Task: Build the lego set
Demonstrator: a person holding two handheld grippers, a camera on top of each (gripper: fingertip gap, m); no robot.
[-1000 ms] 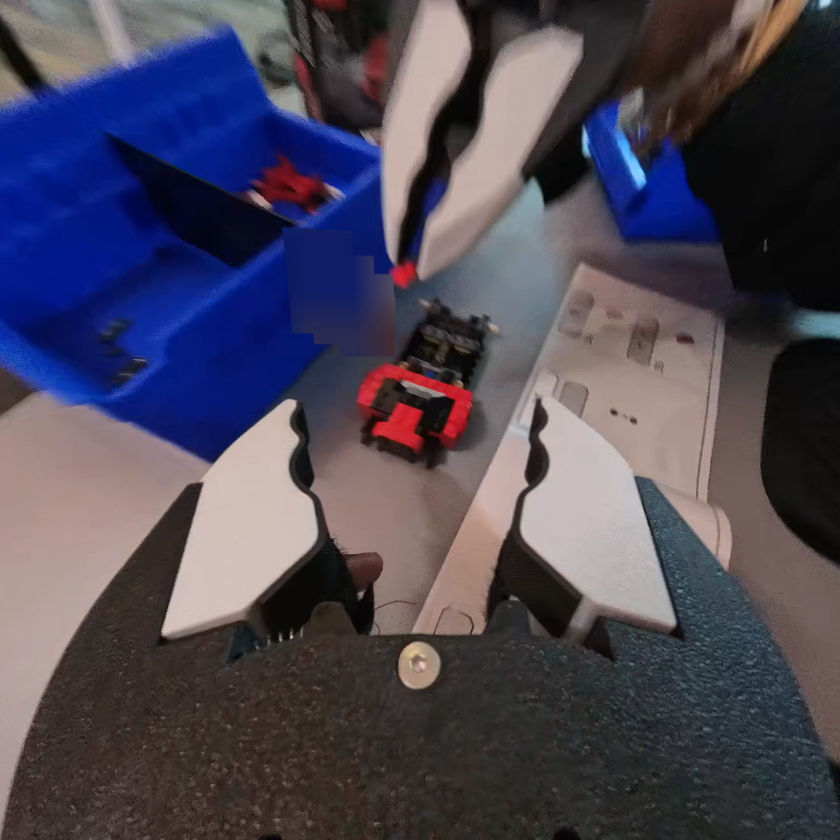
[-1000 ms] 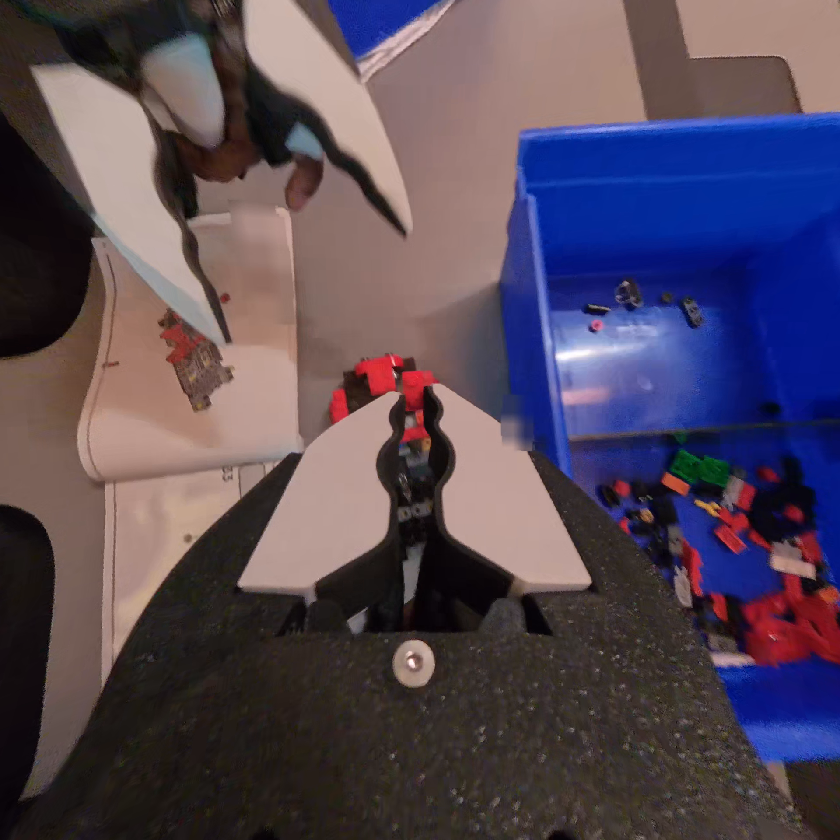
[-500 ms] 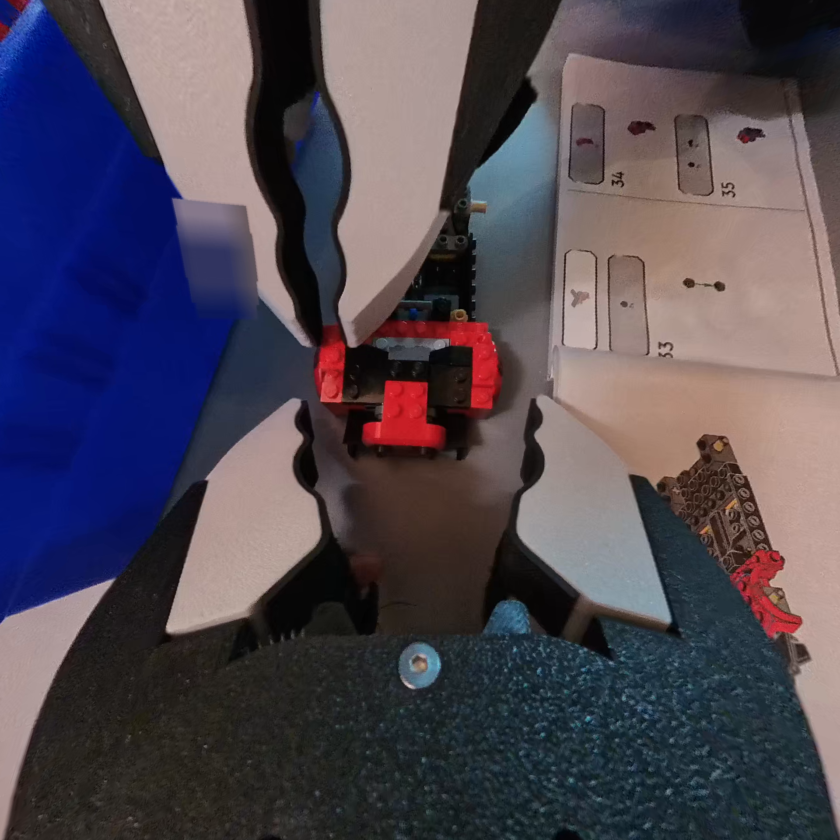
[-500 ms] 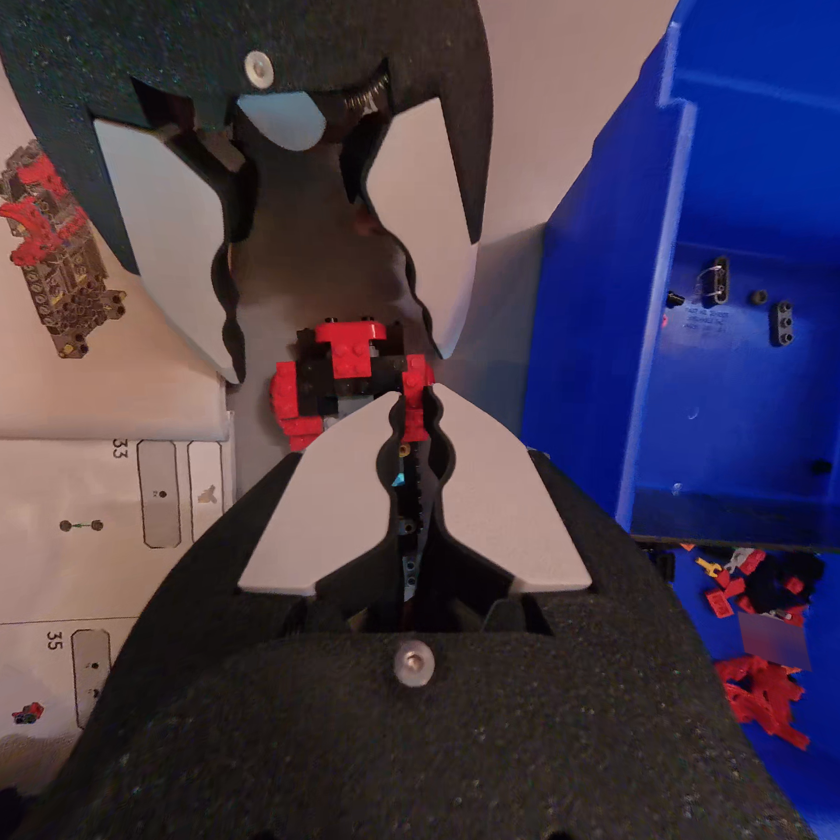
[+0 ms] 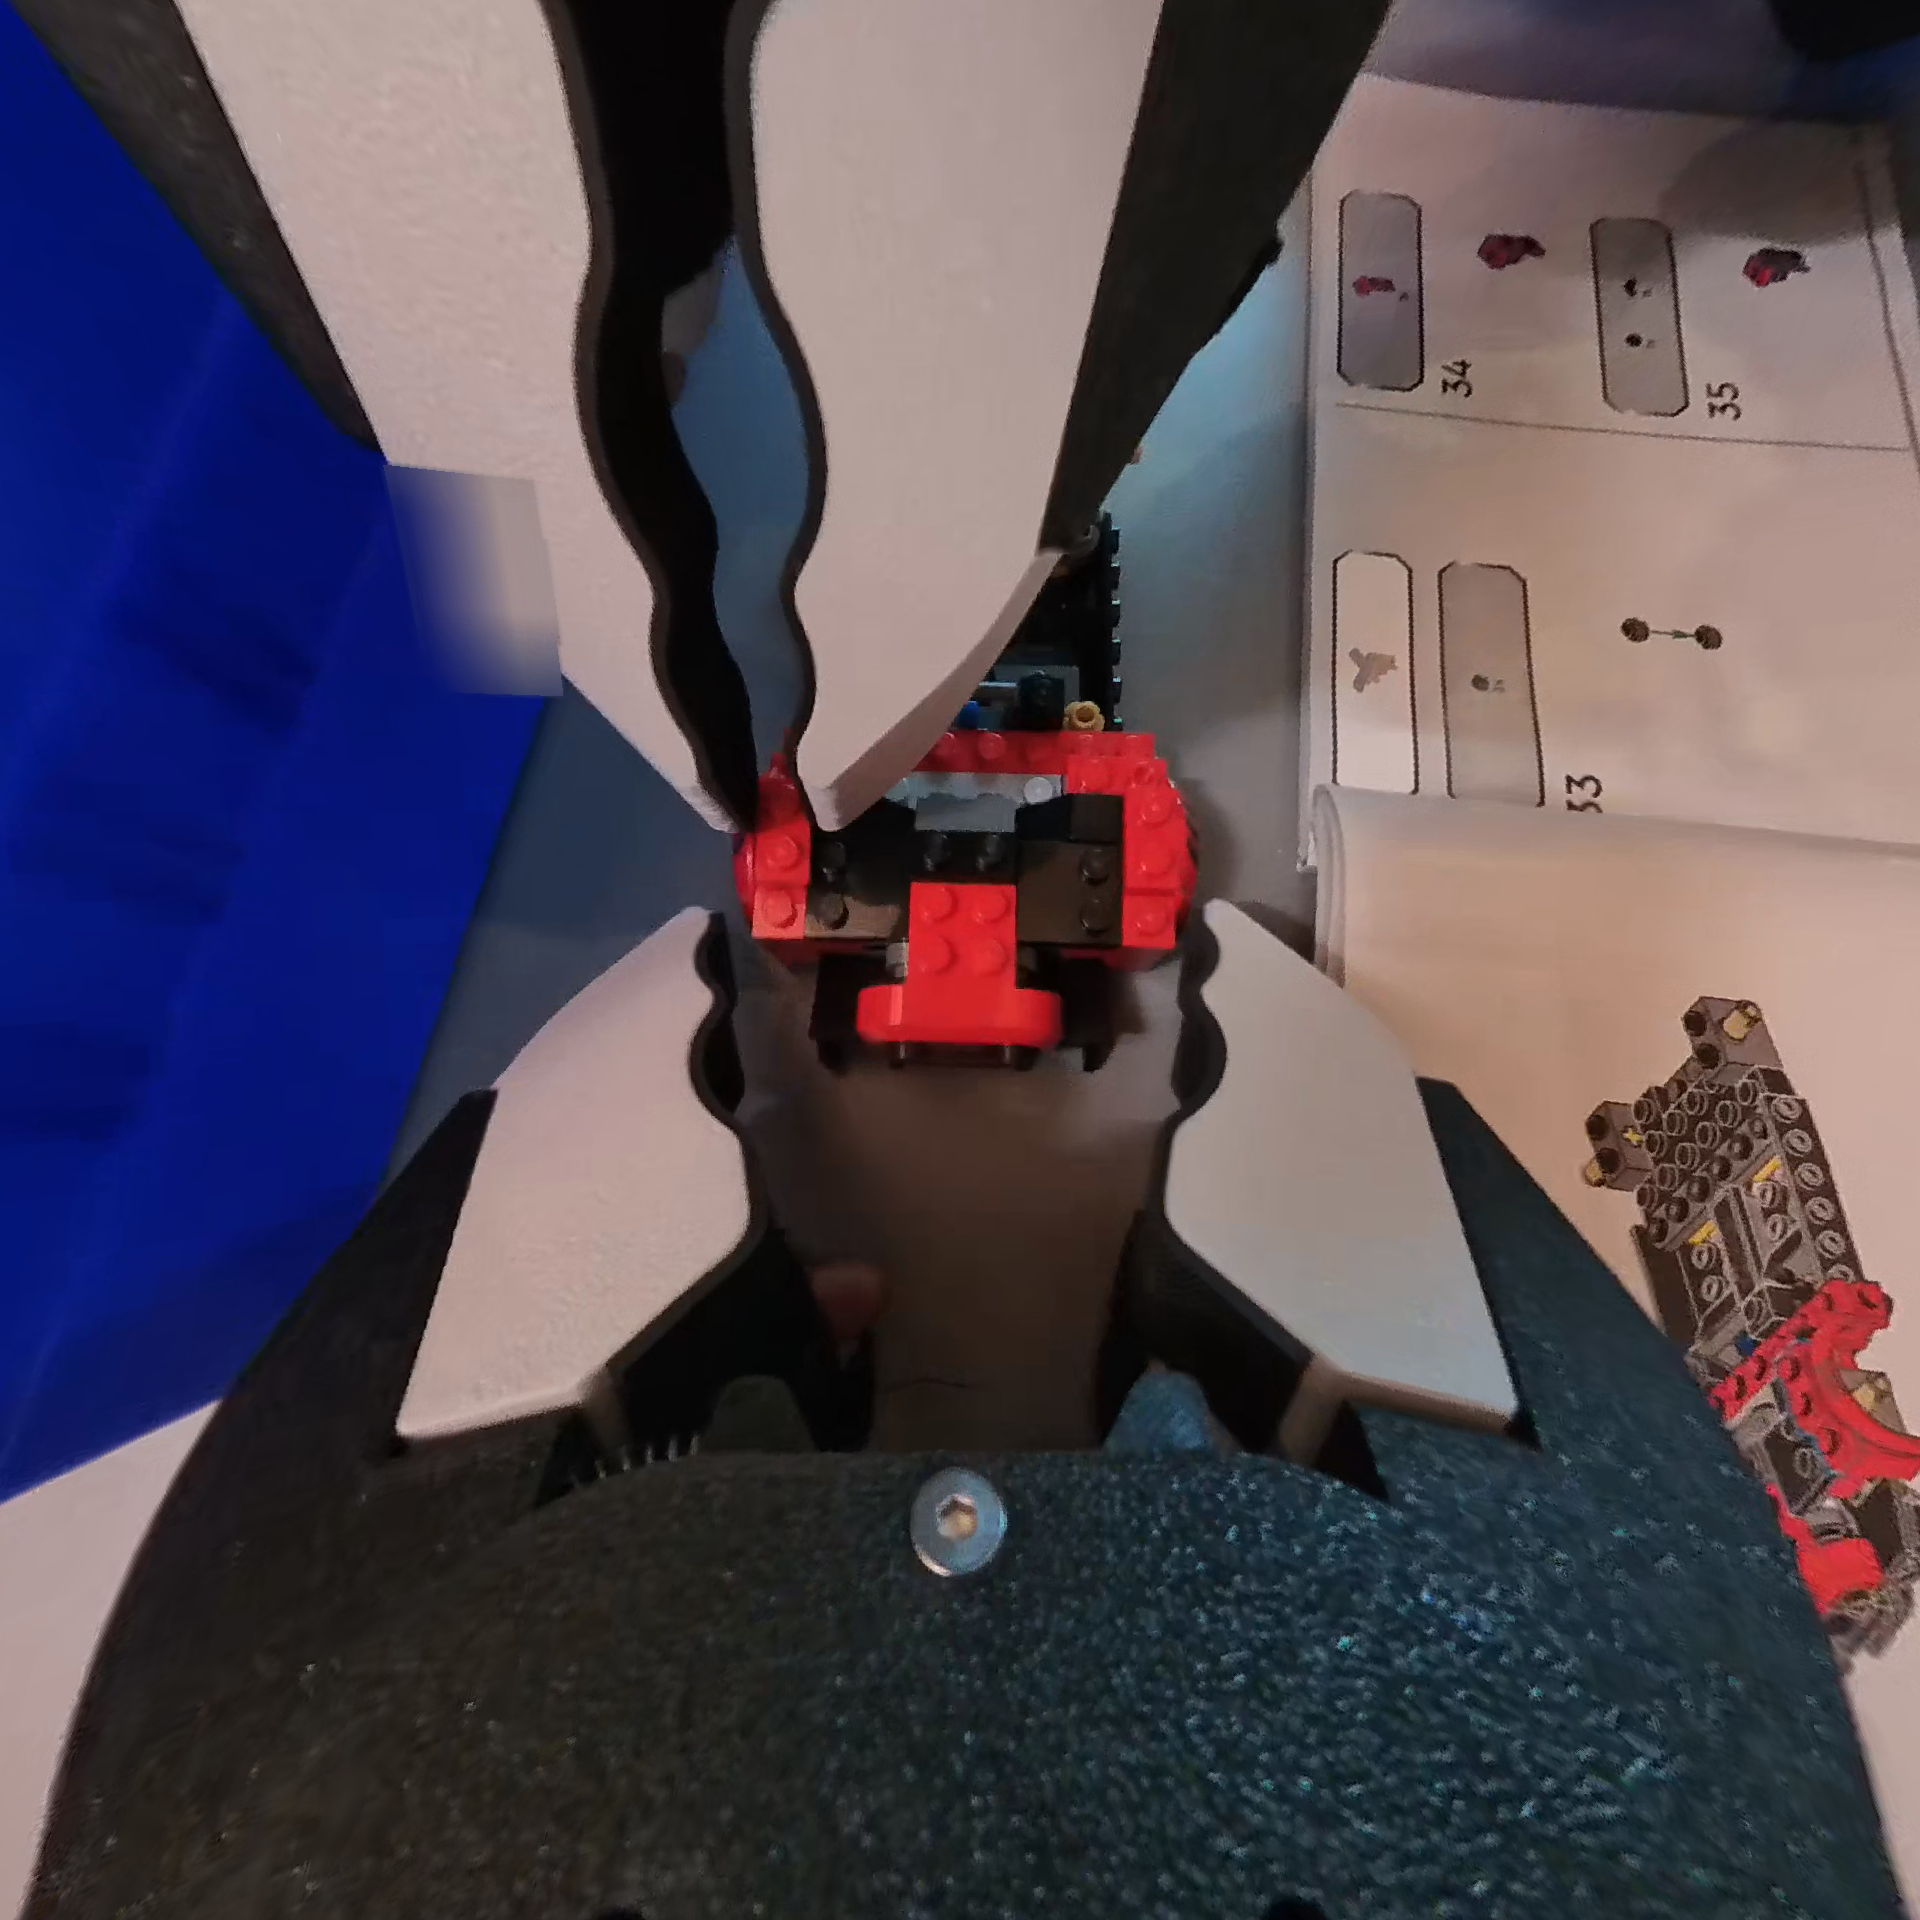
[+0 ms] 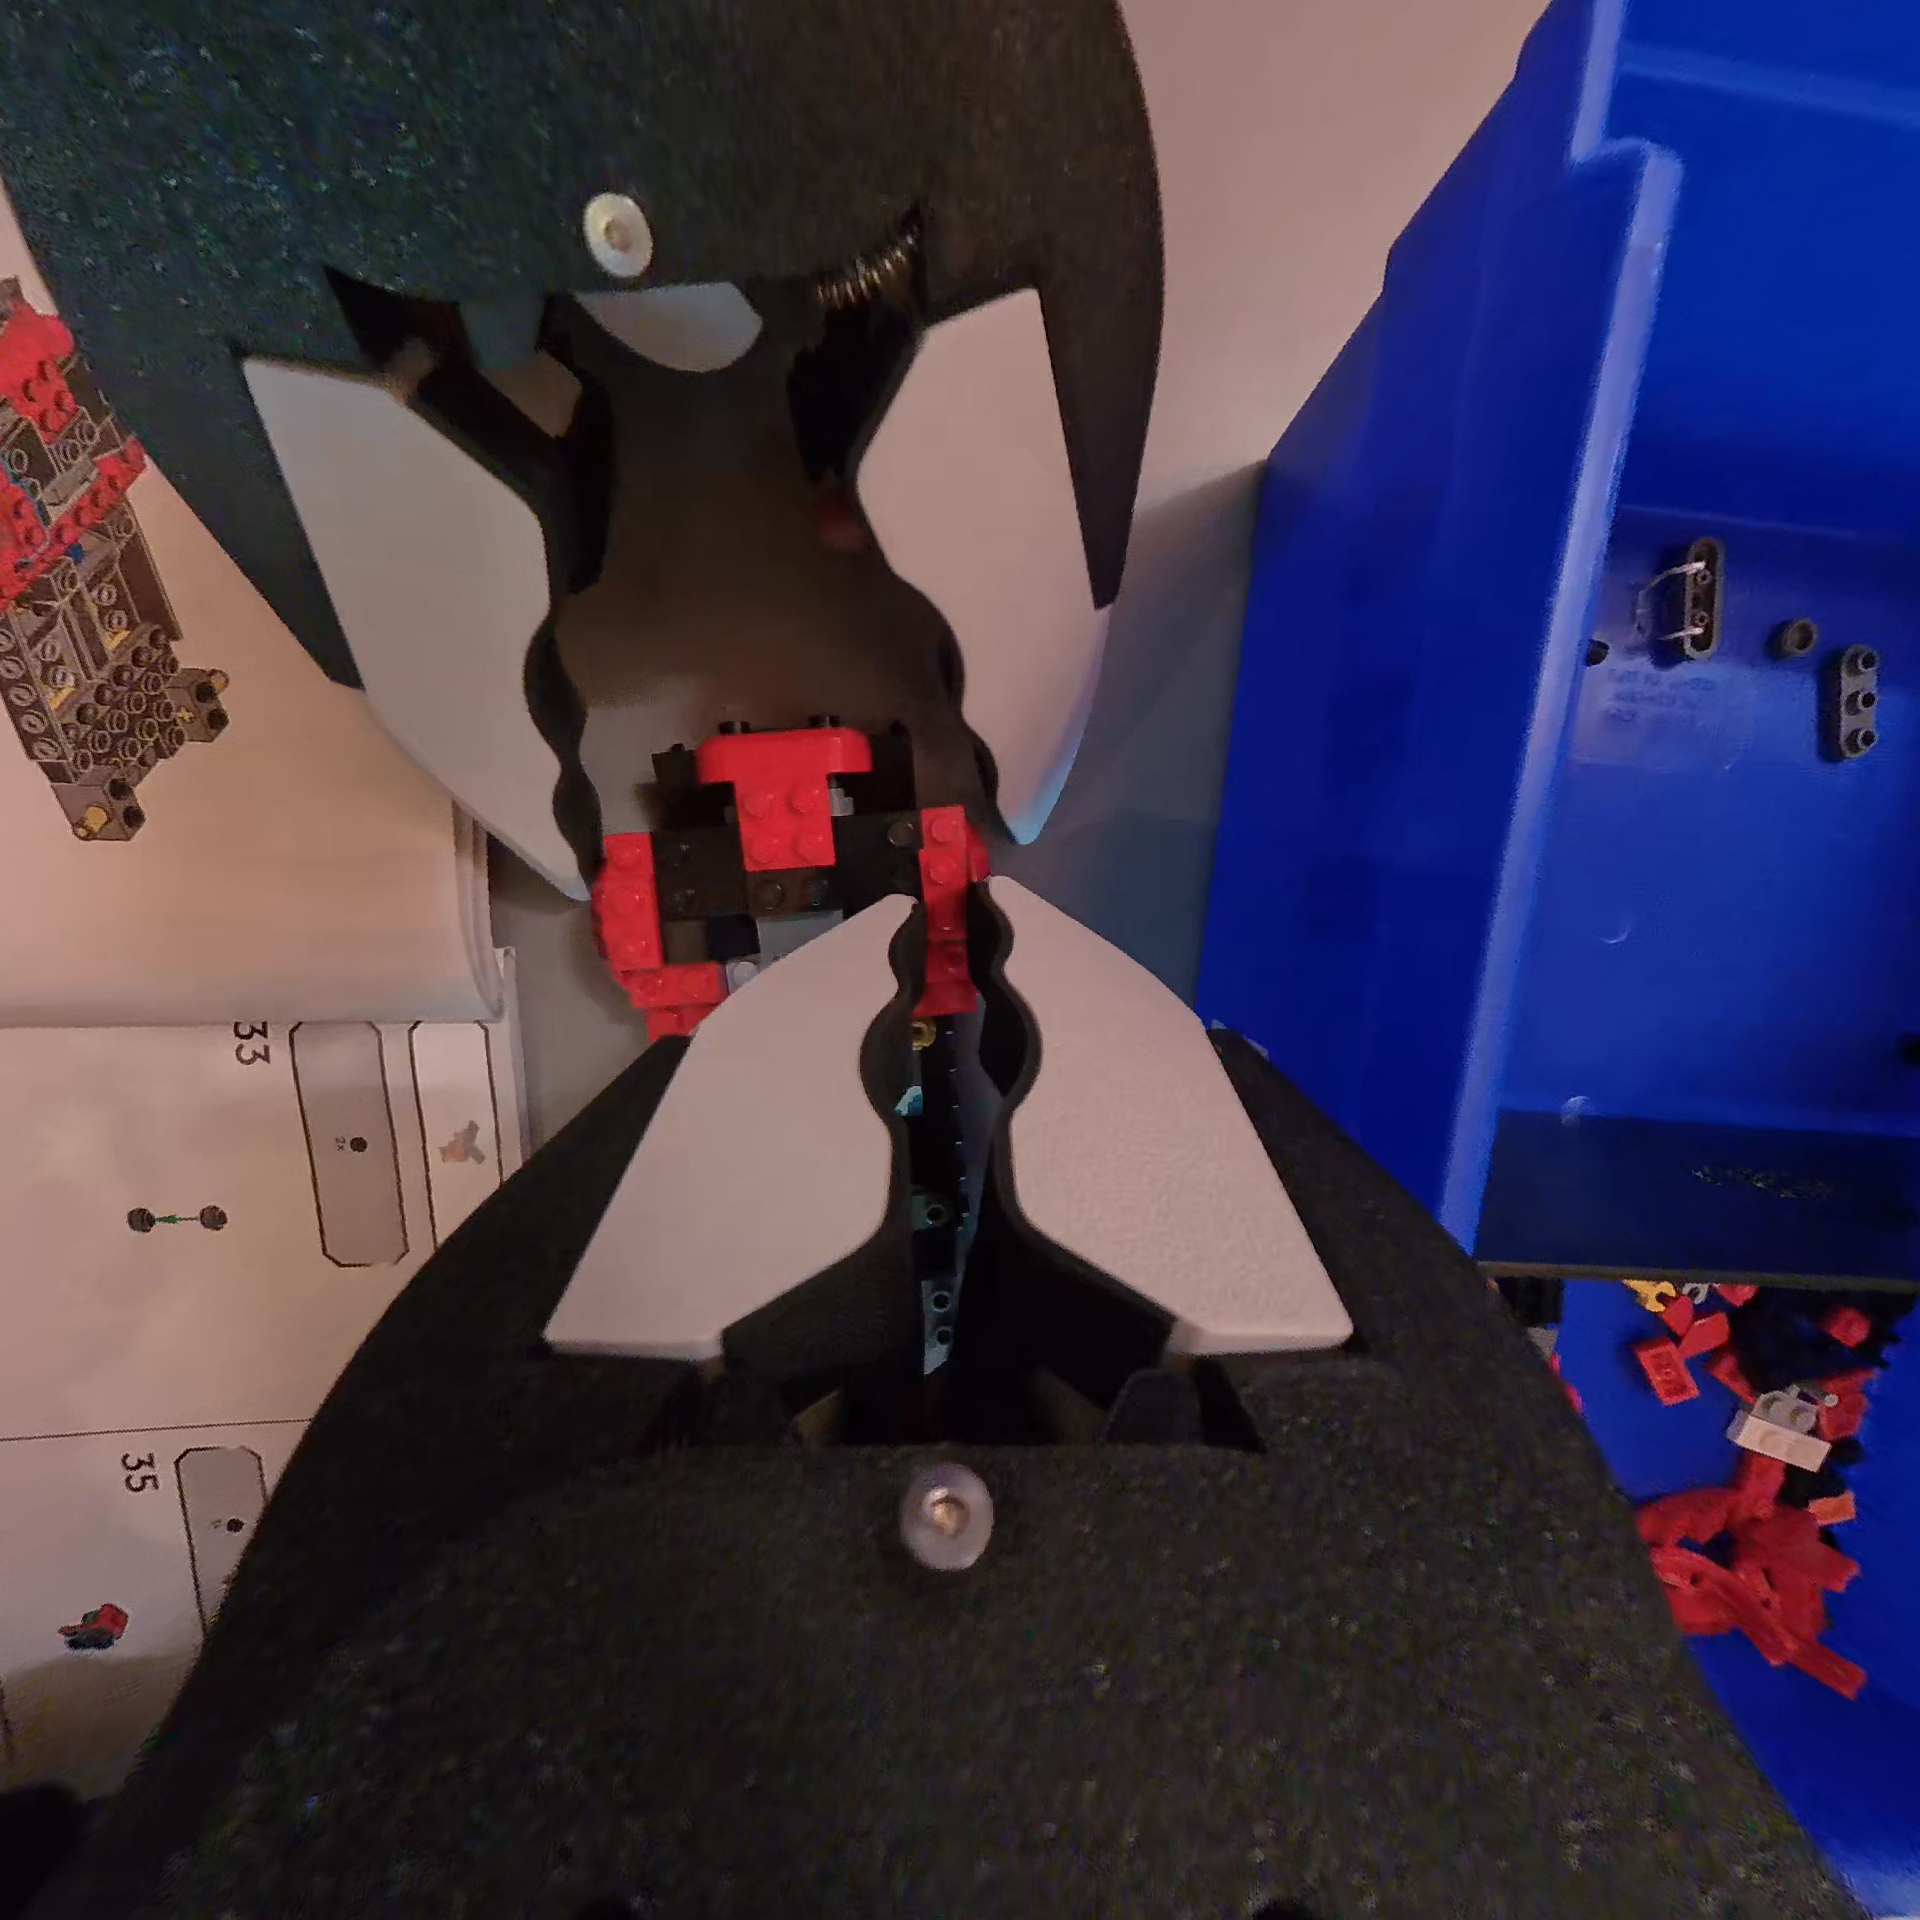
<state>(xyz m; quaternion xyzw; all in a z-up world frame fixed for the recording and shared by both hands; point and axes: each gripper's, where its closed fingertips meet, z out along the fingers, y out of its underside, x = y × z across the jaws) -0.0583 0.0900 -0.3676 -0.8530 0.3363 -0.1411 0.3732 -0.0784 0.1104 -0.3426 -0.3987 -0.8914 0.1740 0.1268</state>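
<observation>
A red and black lego car [image 5: 966, 883] sits on the grey table between both grippers; it also shows in the right wrist view [image 6: 790, 831]. My left gripper [image 5: 956, 930] is open, its fingertips flanking the car's near end without closing on it. My right gripper [image 6: 951, 894] comes from the opposite side and is shut on a small red piece [image 6: 945, 945], held against the car's red side corner. In the left wrist view the right gripper [image 5: 774, 816] has its tips on the car's left corner. The rear of the car is hidden under the right gripper.
A blue bin [image 5: 208, 831] stands close beside the car; in the right wrist view the bin [image 6: 1455, 727] holds several loose red and black pieces [image 6: 1766, 1507]. An open instruction booklet [image 5: 1558, 935] lies on the car's other side. The grippers are tip to tip, or close to it.
Both grippers have come in over the car. The left gripper moved forward, so its open fingers now flank the car's end. The right gripper brought the small red piece down to the car's corner.
</observation>
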